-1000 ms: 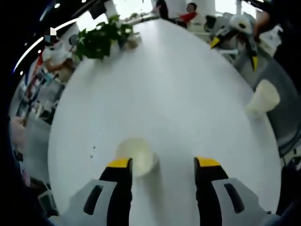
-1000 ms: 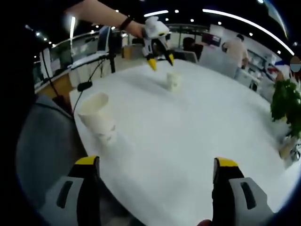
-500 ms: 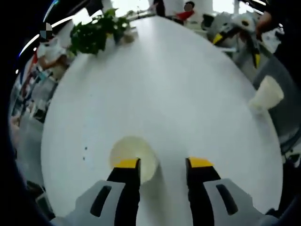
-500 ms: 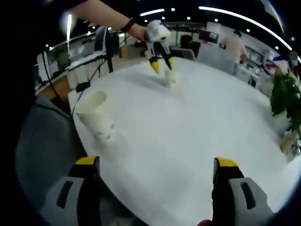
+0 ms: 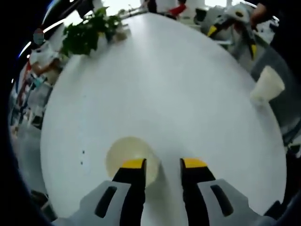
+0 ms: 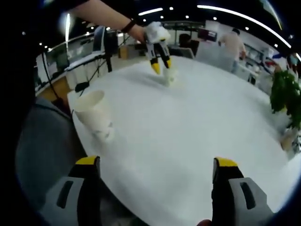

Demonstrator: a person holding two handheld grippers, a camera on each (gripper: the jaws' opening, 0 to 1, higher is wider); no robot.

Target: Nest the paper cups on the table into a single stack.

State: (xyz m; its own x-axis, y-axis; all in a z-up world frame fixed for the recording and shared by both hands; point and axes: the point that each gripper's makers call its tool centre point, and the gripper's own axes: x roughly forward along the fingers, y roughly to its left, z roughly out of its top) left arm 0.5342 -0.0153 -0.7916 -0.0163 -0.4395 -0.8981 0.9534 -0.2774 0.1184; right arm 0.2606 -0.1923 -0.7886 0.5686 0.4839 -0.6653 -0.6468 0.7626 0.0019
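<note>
A white paper cup [image 5: 123,154] stands mouth-up on the white round table [image 5: 164,84], right at my left gripper [image 5: 163,163]. The left jaw sits over the cup's mouth and the right jaw outside its wall, with a narrow gap still between them. In the right gripper view that same gripper [image 6: 161,64] hangs over the small far cup [image 6: 170,77]. A second paper cup [image 6: 92,112] stands near the table edge [image 5: 267,84]. My right gripper [image 6: 156,162] is open over the near edge with nothing in it, and it also appears in the left gripper view [image 5: 233,40].
A leafy potted plant [image 5: 87,33] stands at the table's far side [image 6: 284,96]. A person's arm [image 6: 103,14] holds the left gripper. Desks, chairs and people fill the room beyond the table [image 6: 188,127].
My left gripper's jaws have narrowed around the near cup's rim and come closer to it. The right gripper has stayed open and almost still.
</note>
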